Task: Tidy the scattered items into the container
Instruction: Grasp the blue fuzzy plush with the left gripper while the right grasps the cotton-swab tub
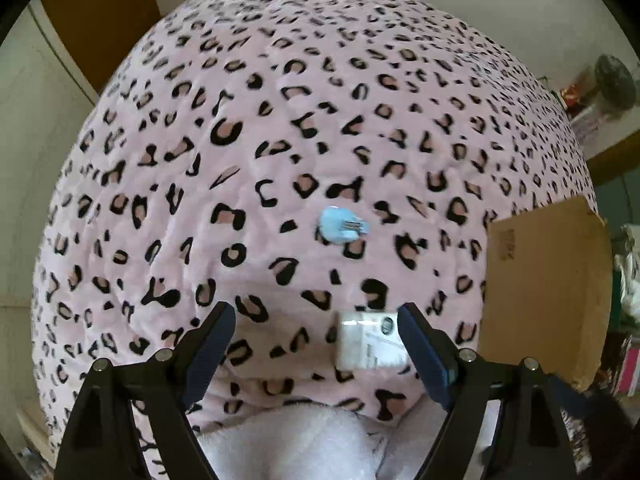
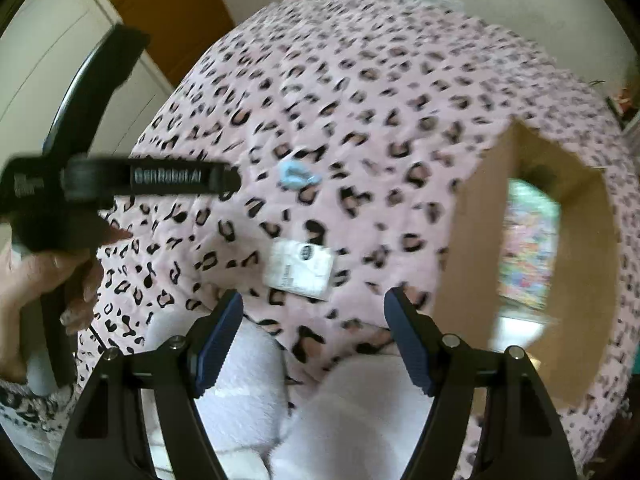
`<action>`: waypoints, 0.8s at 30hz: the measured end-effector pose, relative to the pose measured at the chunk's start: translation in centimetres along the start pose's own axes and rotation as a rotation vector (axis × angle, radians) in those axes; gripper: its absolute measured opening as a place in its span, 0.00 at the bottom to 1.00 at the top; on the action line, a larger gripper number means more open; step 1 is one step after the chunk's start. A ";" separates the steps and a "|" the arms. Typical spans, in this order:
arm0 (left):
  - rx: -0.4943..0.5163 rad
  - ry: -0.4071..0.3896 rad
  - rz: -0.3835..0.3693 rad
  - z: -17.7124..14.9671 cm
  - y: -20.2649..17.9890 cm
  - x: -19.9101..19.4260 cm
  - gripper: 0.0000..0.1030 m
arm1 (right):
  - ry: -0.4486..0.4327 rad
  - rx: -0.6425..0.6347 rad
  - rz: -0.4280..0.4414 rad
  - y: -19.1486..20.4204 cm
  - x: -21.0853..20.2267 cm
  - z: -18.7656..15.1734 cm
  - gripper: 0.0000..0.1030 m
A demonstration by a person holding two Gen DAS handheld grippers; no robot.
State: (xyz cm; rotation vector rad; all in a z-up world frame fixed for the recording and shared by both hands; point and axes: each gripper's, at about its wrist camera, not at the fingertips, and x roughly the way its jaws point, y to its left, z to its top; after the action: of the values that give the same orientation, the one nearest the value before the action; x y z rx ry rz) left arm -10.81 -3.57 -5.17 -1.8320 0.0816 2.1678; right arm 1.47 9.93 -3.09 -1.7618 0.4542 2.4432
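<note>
A pink fleece blanket with a black-and-tan leopard print (image 1: pixel 304 128) covered the whole work surface. On it, at the middle, lay a small pale-blue plastic clip with a metal spring (image 1: pixel 340 227), also seen blurred in the right wrist view (image 2: pixel 295 174). Nearer the cameras lay a flat white paper packet with a dark round logo (image 1: pixel 370 340), just beside the inner face of the right-hand finger of the left gripper (image 1: pixel 316 316); whether they touched could not be told. That gripper's jaws were spread wide with nothing between the pads. The right gripper (image 2: pixel 314 300) was likewise spread and empty, the white packet (image 2: pixel 302 268) lying just beyond its fingertips. At the right stood an open brown cardboard box (image 2: pixel 480 216), its flap (image 1: pixel 548 288) raised; a multicoloured item (image 2: pixel 526 240) showed inside, too blurred to identify. The left hand (image 2: pixel 44 276) gripped the black handle of its device at the left edge of the right wrist view.
</note>
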 end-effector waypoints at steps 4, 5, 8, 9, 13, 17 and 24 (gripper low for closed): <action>-0.019 0.019 -0.036 1.0 1.0 2.6 0.83 | 0.066 0.058 0.079 0.1 5.1 -0.1 0.72; -0.020 0.024 -0.050 1.4 1.1 3.4 0.83 | 0.078 0.097 0.115 -0.3 6.1 -0.1 0.72; -0.008 0.029 -0.091 2.4 0.8 5.3 0.83 | 0.097 0.212 0.169 -1.5 8.7 -0.3 0.72; 0.006 0.030 -0.095 2.7 0.4 5.9 0.83 | 0.100 0.223 0.164 -1.6 9.4 -0.3 0.72; 0.056 0.037 -0.113 3.8 -0.8 8.2 0.83 | 0.114 0.265 0.159 -2.2 12.1 -0.2 0.74; 0.073 0.045 -0.123 4.8 -1.4 10.4 0.83 | 0.129 0.325 0.154 -3.1 14.3 -0.3 0.79; 0.090 0.066 -0.140 5.5 -1.6 13.4 0.83 | 0.150 0.344 0.155 -3.0 16.9 0.5 0.79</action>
State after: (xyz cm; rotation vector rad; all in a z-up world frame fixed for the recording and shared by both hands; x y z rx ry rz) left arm -17.49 1.81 -16.92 -1.8031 0.0622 1.9775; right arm -3.79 11.26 -19.37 -1.8209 0.9936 2.1625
